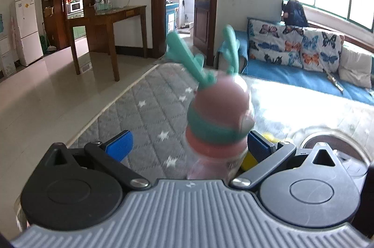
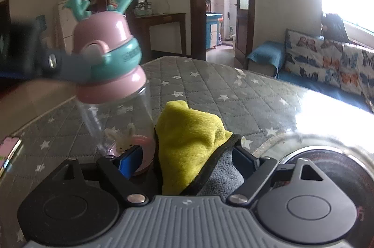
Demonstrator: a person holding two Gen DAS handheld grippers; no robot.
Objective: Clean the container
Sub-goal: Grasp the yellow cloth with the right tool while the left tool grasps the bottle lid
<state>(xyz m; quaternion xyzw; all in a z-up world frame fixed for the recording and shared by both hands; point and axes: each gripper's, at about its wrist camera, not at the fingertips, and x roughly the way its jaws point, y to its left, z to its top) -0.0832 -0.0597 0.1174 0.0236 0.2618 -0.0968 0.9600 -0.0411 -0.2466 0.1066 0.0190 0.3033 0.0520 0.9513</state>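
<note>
Your right gripper has its jaws round the soft yellow-and-grey cloth, but you cannot tell if they pinch it. Your left gripper is wide and loose. The clear plastic bottle with a pink antlered lid sits just left of the cloth. It looks light and slippery, so grab the lid.

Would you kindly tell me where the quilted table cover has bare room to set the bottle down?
The grey star-quilted cover lies bare beyond the yellow cloth, toward the far edge. It is crowded near the tools: the clear bottle with pink antlered lid, the cloth, a round glass dish right, a phone left.
</note>
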